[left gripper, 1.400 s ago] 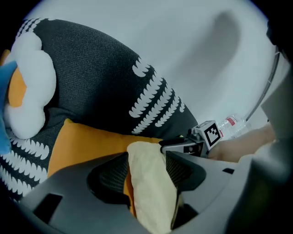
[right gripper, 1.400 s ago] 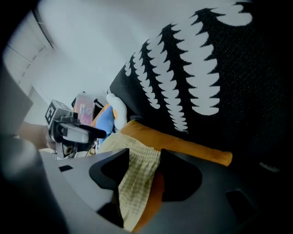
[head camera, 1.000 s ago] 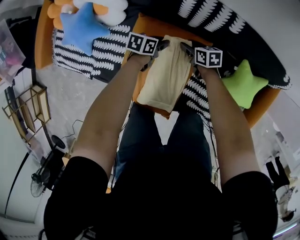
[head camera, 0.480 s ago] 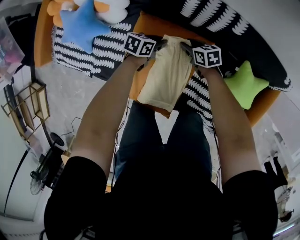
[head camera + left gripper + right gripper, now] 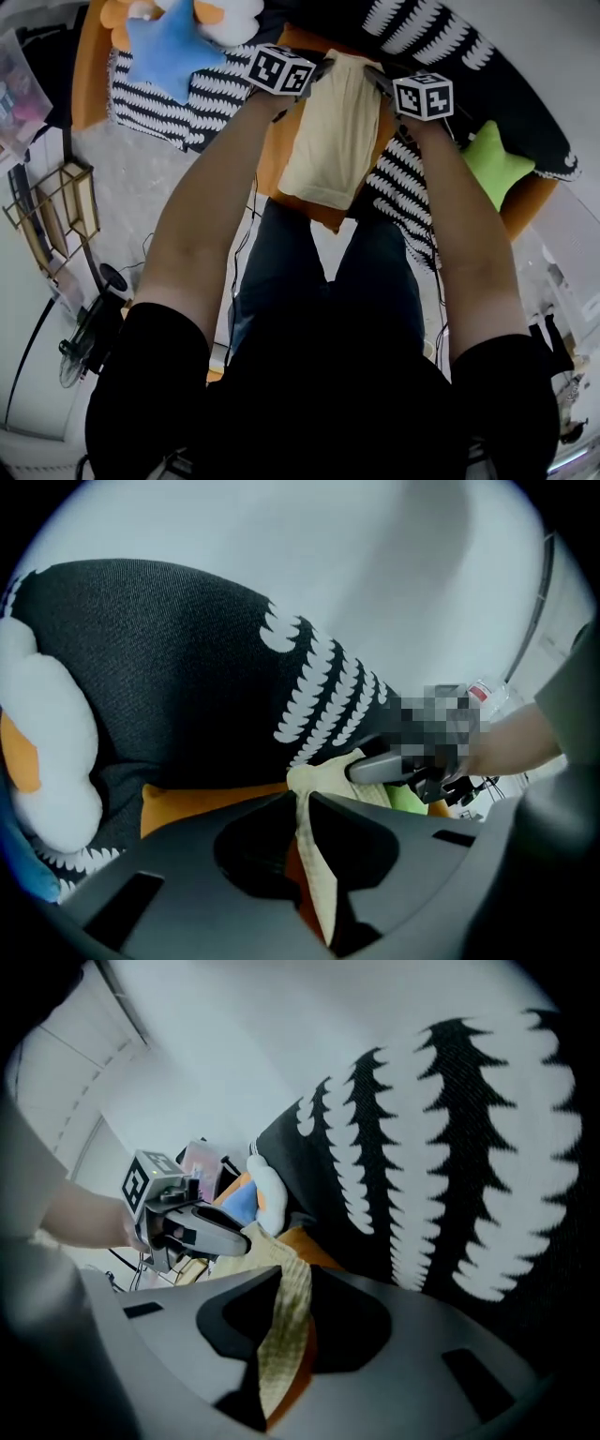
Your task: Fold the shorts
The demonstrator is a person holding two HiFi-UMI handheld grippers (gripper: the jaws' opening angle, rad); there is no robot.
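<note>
The shorts [image 5: 333, 141] are pale yellow; they hang down over an orange cushion [image 5: 326, 217], right in front of the person's knees. The top edge of the shorts is up between the two claws; one top corner goes to each claw. The left claw [image 5: 300, 803] is closing its jaws; a strip of the yellow cloth runs between them and they pinch it. The right claw [image 5: 291, 1283] is closing too; a strip of the same cloth sits between its jaws and it grips that. Both claws point down and away from the person; the shorts stretch flat between them and their bottom edge hangs loose. A black and white blanket [image 5: 178, 103] lies on both sides of the cushion; a blue star pillow [image 5: 169, 42] is off to the left and a green star pillow [image 5: 492, 159] is off to the right.

A second ago the claws were lower and the jaws were wider apart; now both claws sit higher in the head view and the shorts have come up with them; less cloth rests on the cushion.
</note>
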